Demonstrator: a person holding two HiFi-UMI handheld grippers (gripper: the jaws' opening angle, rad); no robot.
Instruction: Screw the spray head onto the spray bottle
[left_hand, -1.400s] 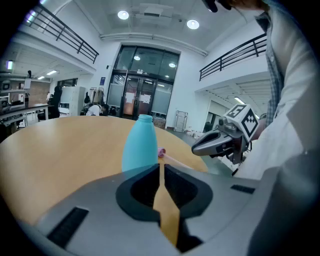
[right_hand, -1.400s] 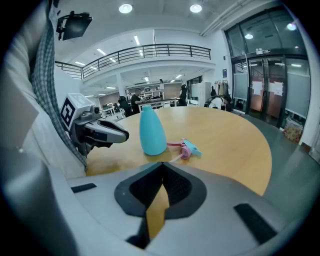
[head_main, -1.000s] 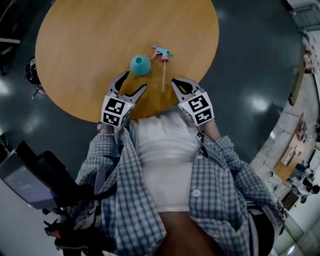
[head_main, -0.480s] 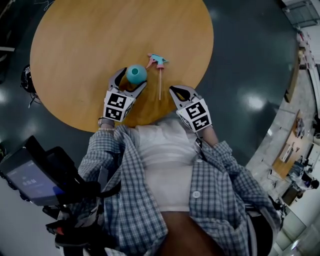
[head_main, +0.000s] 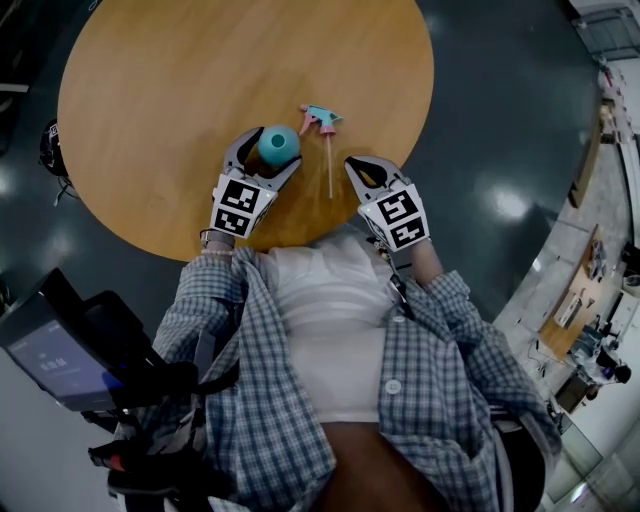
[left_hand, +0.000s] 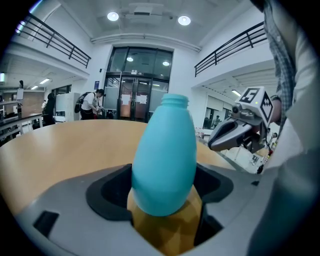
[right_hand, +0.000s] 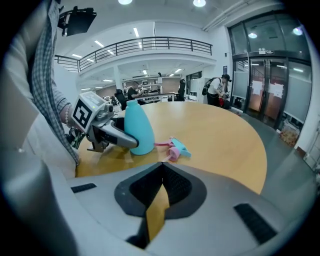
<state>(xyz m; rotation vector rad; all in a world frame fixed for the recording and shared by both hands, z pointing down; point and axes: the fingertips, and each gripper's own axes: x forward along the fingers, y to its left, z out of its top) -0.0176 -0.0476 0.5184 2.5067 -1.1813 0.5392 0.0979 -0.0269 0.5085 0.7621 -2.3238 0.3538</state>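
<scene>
1. Wood-grained and matte, the round table (head_main: 170, 80) has a smooth tan top over a dark glossy floor (head_main: 500, 120).
2. Near its near edge stands the spray bottle (head_main: 279, 144), a smooth teal plastic body shaped like an egg. It narrows upward to a short open neck and has no head on it.
3. The left gripper (head_main: 272, 148) has grey moulded jaws with dark recessed pads. Its jaws have just been opening and now stand wide, with the bottle upright between them. Its own view shows no pad clearly pressing the bottle.
4. Just right of the bottle, the spray head (head_main: 322, 117) lies flat on the wood. It has a pale blue top, a pink trigger and collar, and a thin straight dip tube pointing toward the near edge.
5. The right gripper (head_main: 352, 163) hovers over the near edge, right of the dip tube. Its ribbed dark pads meet tip to tip with nothing between them.
6. Each gripper carries a cube of black-and-white square markers.
</scene>
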